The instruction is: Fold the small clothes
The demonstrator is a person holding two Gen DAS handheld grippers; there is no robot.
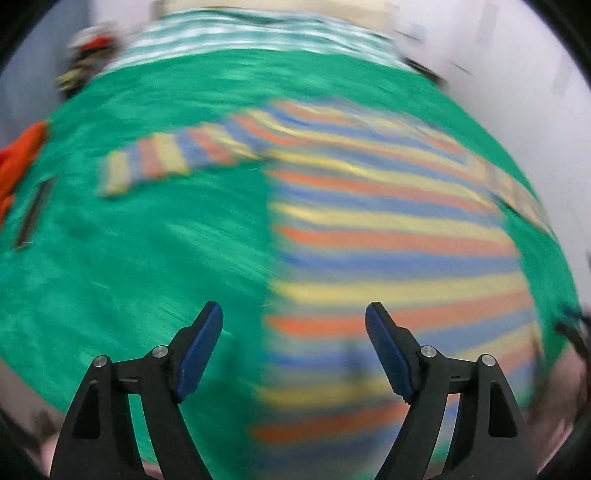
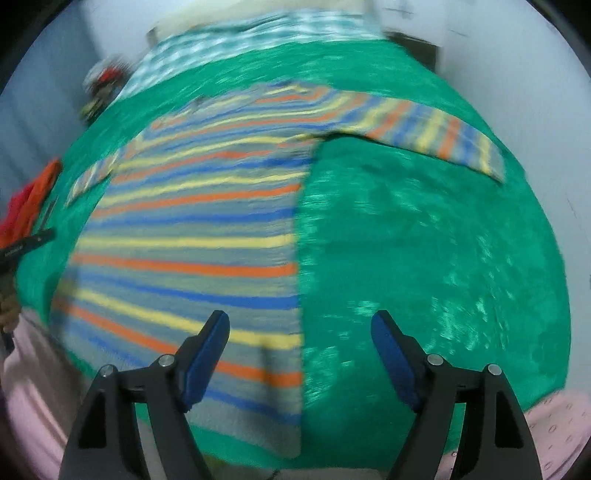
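Observation:
A small striped sweater [image 1: 388,229], in blue, yellow and orange bands, lies flat on a green cloth [image 1: 147,240]. Its sleeves stretch out to both sides. In the left wrist view, my left gripper [image 1: 294,314] is open and empty above the sweater's left edge near the hem. In the right wrist view the sweater [image 2: 192,240] fills the left half, one sleeve [image 2: 436,136] reaching right. My right gripper [image 2: 300,323] is open and empty above the sweater's right edge. Both views are blurred by motion.
An orange garment [image 1: 18,166] lies at the left edge of the green cloth. A green-and-white striped fabric [image 1: 240,33] lies at the far end. A pile of coloured items [image 1: 88,55] sits at the far left. Pink fabric [image 2: 554,424] shows below the cloth.

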